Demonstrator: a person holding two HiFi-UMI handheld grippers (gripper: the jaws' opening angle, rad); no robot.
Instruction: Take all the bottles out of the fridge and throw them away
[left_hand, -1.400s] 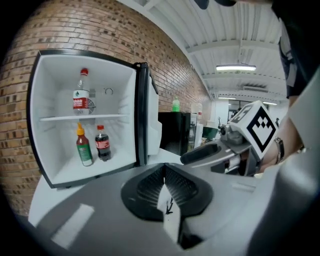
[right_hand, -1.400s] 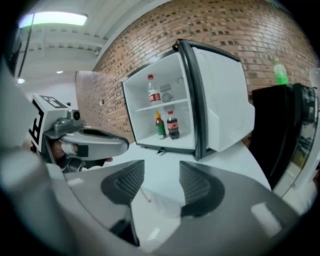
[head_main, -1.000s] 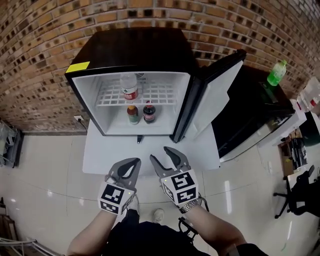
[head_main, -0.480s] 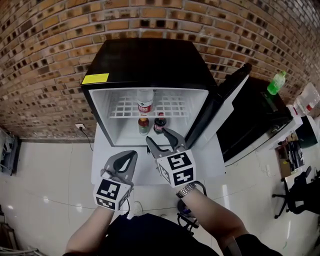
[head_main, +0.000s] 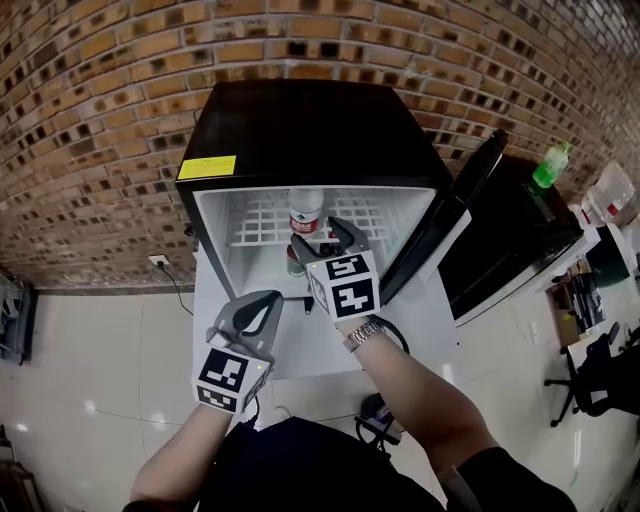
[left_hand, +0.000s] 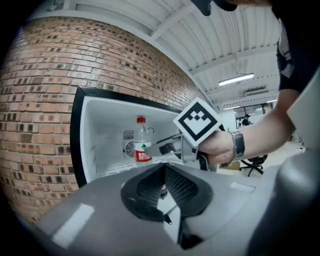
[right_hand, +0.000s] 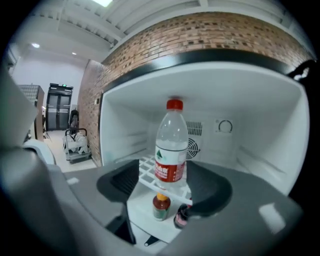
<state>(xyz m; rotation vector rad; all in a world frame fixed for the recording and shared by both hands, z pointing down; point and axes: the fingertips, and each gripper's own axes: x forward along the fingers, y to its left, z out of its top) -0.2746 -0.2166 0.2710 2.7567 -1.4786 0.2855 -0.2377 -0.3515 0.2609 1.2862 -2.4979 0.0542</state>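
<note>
I am reaching my right tool (head_main: 322, 240) into the open fridge (head_main: 300, 130), jaws opening, nothing gripped. The water bottle (right_hand: 171, 145) is standing upright on the wire shelf (right_hand: 146, 172), framed between the jaws but further in. A small light bottle (right_hand: 160, 206) and a small dark bottle (right_hand: 181, 216) are standing below. My left tool (head_main: 268, 303) is waiting outside, jaws together, empty. Judged: first pick under way. Next I need to advance level until the pads flank the label, then close.

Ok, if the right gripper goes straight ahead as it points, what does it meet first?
Most likely the water bottle on the wire shelf in the fridge. The right gripper is opening its jaws, the bottle lined up between them, apparently untouched; depth is unclear.
</note>
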